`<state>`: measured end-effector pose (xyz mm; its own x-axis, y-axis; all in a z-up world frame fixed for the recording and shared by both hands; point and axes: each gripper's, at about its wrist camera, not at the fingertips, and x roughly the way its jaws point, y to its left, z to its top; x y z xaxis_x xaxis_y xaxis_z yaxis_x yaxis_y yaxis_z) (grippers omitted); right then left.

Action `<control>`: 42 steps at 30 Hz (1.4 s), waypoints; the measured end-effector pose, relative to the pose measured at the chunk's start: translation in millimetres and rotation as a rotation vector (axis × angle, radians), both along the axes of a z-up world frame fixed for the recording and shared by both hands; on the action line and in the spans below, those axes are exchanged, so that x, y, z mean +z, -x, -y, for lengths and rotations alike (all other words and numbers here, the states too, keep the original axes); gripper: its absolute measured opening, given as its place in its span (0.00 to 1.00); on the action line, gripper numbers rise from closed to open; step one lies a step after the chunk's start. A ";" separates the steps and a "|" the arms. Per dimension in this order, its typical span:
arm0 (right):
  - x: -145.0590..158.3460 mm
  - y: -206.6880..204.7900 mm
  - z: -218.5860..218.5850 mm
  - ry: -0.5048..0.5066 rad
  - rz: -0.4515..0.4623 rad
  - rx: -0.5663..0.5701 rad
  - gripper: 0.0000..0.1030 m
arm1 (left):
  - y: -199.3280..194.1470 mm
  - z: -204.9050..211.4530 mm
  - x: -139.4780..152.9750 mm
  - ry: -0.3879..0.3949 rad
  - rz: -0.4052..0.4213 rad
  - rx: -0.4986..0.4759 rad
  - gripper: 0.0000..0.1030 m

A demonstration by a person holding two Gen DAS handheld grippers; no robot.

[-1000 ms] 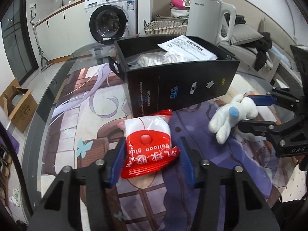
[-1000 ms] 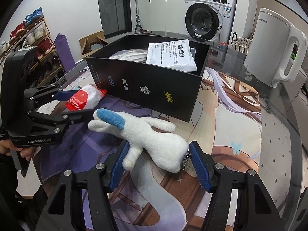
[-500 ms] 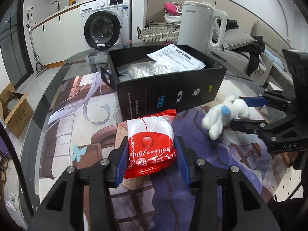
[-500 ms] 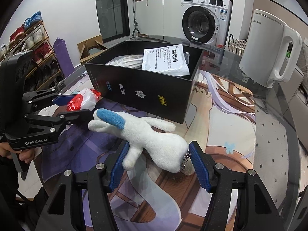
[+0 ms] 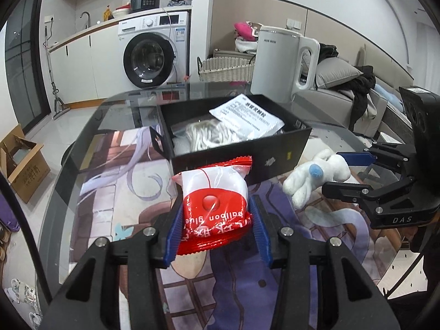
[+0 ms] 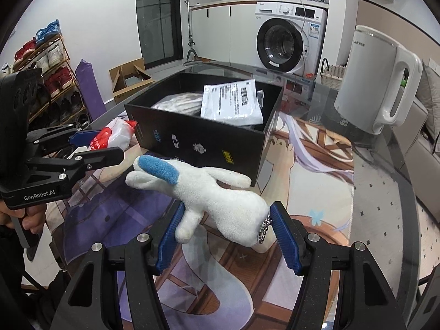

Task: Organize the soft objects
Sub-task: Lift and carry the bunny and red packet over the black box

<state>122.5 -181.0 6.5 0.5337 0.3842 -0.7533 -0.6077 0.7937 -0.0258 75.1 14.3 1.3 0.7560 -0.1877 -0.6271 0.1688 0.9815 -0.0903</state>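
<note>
The left gripper (image 5: 217,225), marked "GenRobot.AI", grasps a red and white packet (image 5: 216,203) reading "balloon glue"; a second ago its jaws were wider and the packet lay on the mat, now it hangs raised before the black box (image 5: 247,156). A printed white sachet (image 5: 247,115) lies inside that box. The white kettle (image 5: 280,63) reads "AUX". The right gripper (image 6: 227,236), marked "DAS", clasps the white plush toy (image 6: 217,200), unchanged, just in front of the box.

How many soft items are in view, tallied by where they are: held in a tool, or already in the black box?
Held in a tool: 2, red-and-white packet and white plush toy
In the black box: 2, white printed pouch and clear bag
Total: 4
</note>
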 end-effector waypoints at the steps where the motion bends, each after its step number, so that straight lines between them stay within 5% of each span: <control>1: 2.2 0.7 0.3 -0.001 0.005 -0.001 0.63 | 0.6 0.2 2.3 0.001 0.009 0.001 0.44; 20: 32.9 -5.2 7.5 -0.056 0.097 -0.071 0.63 | 3.0 4.2 15.5 -0.007 0.067 0.035 0.44; 42: 45.0 -44.5 -23.1 -0.001 0.159 -0.215 0.63 | -37.1 2.3 30.8 -0.007 0.100 0.073 0.44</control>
